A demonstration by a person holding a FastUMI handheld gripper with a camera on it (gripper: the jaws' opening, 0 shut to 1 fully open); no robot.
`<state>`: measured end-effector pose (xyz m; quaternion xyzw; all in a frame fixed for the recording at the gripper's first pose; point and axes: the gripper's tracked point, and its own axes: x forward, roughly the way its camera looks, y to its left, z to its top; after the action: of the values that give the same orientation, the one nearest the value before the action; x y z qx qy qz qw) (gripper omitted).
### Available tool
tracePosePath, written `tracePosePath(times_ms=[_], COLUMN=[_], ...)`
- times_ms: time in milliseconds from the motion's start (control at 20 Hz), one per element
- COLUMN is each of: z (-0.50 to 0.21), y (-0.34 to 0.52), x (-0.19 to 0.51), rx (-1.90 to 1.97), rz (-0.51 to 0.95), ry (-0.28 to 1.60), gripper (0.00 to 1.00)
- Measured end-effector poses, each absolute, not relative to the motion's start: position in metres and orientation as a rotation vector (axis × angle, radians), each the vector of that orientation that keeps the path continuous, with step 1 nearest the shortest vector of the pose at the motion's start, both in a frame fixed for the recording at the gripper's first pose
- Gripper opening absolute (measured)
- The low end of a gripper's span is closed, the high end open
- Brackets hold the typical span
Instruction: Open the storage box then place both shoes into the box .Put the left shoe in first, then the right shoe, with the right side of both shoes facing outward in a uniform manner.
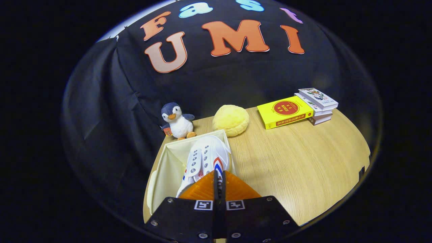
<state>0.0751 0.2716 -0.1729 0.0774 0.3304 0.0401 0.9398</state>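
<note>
The cream storage box [162, 168] stands open at the table's left front corner. A white shoe [209, 152] with red and blue side stripes hangs tilted over the box's right side, toe pointing away from me and laces up. My gripper [219, 184] is shut on a thin edge at the shoe's heel end, which shows as a narrow strip between the two fingers. The fingers hide the rear of the shoe and the box's near wall. I cannot tell whether a second shoe lies in the box.
A plush penguin [177, 121] sits just beyond the box, with a yellow round cushion [231, 120] to its right. A yellow book [285, 112] and a small stack of books [319, 104] lie at the far right. Bare wooden table [297, 162] stretches right of the box.
</note>
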Motion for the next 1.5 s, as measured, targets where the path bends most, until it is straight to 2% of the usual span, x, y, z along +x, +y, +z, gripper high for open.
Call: tracePosePath(times_ms=[300, 500, 550, 600, 650, 700, 750, 850, 1050, 1150, 1400, 1500], z=[-0.166, -0.161, -0.159, -0.155, -0.15, -0.144, -0.137, -0.129, -0.145, -0.15, -0.14, -0.158], y=[0.271, 0.252, 0.247, 0.242, 0.236, 0.228, 0.219, 0.206, 0.205, 0.224, 0.232, 0.238], x=[0.081, 0.076, 0.075, 0.072, 0.072, 0.069, 0.069, 0.068, 0.04, 0.02, -0.001, -0.021], rx=[0.147, 0.179, 0.175, 0.172, 0.164, 0.152, 0.14, 0.121, 0.055, 0.042, -0.024, -0.069], rz=[0.093, 0.071, 0.07, 0.069, 0.066, 0.06, 0.05, 0.04, 0.094, 0.172, 0.204, 0.243], ry=[0.662, 0.671, 0.665, 0.658, 0.649, 0.636, 0.616, 0.587, 0.637, 0.646, 0.605, 0.679], gripper=[0.02, 0.26, 0.4, 0.49, 0.67, 0.75, 0.89, 0.99, 0.98, 0.98, 0.98, 0.96])
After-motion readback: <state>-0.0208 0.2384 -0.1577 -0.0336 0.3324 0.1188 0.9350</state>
